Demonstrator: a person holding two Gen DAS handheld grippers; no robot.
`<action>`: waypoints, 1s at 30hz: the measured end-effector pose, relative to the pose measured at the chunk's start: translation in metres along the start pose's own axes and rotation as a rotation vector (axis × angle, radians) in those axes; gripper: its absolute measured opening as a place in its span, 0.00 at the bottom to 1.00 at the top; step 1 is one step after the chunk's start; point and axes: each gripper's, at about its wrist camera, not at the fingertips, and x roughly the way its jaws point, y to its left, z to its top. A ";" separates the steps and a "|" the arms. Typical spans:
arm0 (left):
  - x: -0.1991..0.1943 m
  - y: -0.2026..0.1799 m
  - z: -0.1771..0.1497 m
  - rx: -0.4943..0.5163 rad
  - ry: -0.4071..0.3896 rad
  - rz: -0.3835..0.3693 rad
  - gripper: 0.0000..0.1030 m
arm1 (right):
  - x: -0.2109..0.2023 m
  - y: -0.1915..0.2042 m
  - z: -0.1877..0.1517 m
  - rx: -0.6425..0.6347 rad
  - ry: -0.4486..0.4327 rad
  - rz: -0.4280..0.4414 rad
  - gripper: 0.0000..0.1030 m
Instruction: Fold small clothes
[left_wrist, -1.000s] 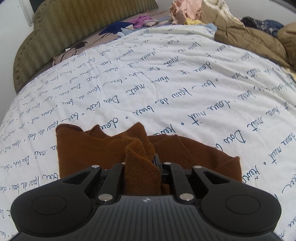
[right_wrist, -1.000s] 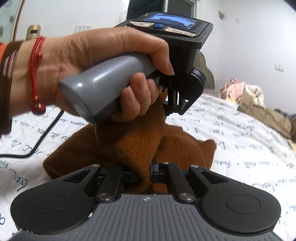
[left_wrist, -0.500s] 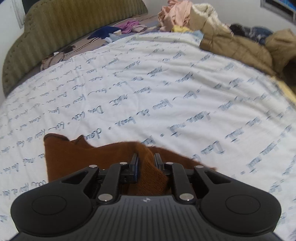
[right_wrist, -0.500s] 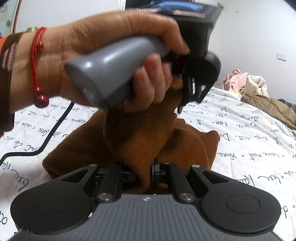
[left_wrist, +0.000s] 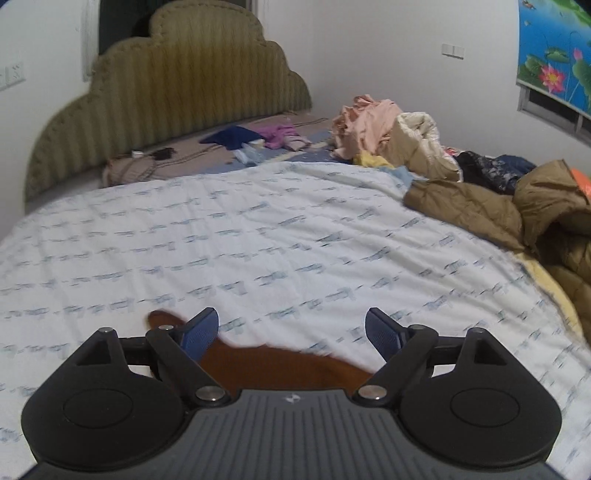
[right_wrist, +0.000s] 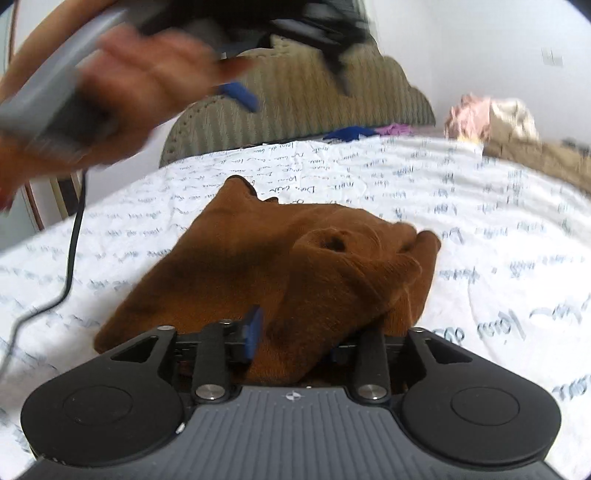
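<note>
On the bed's white lettered quilt (left_wrist: 295, 229) lies a brown knitted garment (right_wrist: 280, 258), with both hand-held grippers letting go of it.

From the left wrist view, the left hand-held gripper (left_wrist: 291, 328) has its jaws opening and already wide apart, nothing between its blue pads (left_wrist: 201, 330); only an edge of the garment shows just below and beyond them, near the camera. Far off stand a padded headboard (left_wrist: 177, 96) and, to the right, a heap of clothes (left_wrist: 443, 158). From the right wrist view, the right hand-held gripper (right_wrist: 295, 336) has its jaws opening with a bunched fold of the garment between them, loosely. Up at the left, blurred, a hand (right_wrist: 147, 85) carries the left hand-held gripper clear above the cloth, its cable (right_wrist: 72, 254) trailing down.
</note>
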 end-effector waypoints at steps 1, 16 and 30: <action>-0.005 0.005 -0.008 0.010 0.002 0.010 0.85 | -0.002 -0.005 0.000 0.031 0.004 0.025 0.45; -0.041 0.046 -0.156 0.088 0.060 0.141 0.85 | -0.007 -0.078 0.011 0.489 0.009 0.226 0.48; -0.048 0.067 -0.168 0.033 0.067 0.130 0.86 | -0.018 -0.087 -0.014 0.531 0.087 0.291 0.16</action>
